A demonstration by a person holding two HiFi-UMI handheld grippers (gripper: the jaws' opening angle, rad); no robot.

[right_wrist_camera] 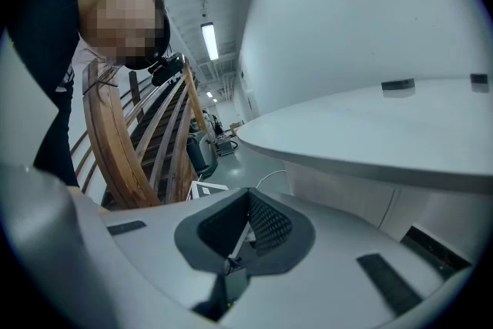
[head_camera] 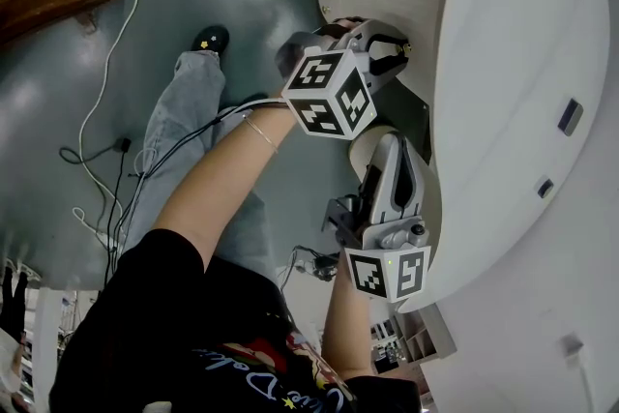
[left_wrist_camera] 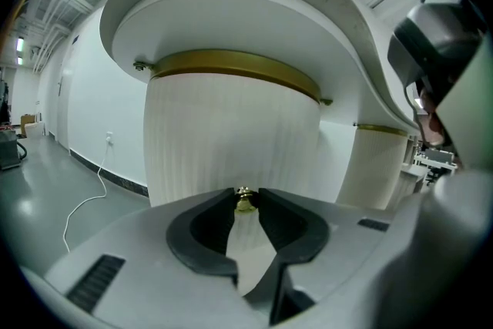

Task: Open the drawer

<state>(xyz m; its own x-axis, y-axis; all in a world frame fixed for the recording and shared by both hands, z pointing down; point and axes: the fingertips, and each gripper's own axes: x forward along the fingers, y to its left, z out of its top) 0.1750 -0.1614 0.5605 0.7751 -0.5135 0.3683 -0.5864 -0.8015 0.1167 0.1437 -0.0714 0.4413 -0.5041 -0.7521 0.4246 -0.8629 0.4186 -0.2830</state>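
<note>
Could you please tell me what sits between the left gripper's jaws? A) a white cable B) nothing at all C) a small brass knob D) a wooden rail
C: in the left gripper view, the left gripper has its jaw tips pressed on the small brass knob of the ribbed white drawer front.

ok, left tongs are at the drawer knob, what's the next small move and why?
Probably a short, straight pull back with the left tongs: their tips pinch the small brass knob on the ribbed drawer front, and the drawer doesn't look pulled out yet. The right tongs are shut and empty.
</note>
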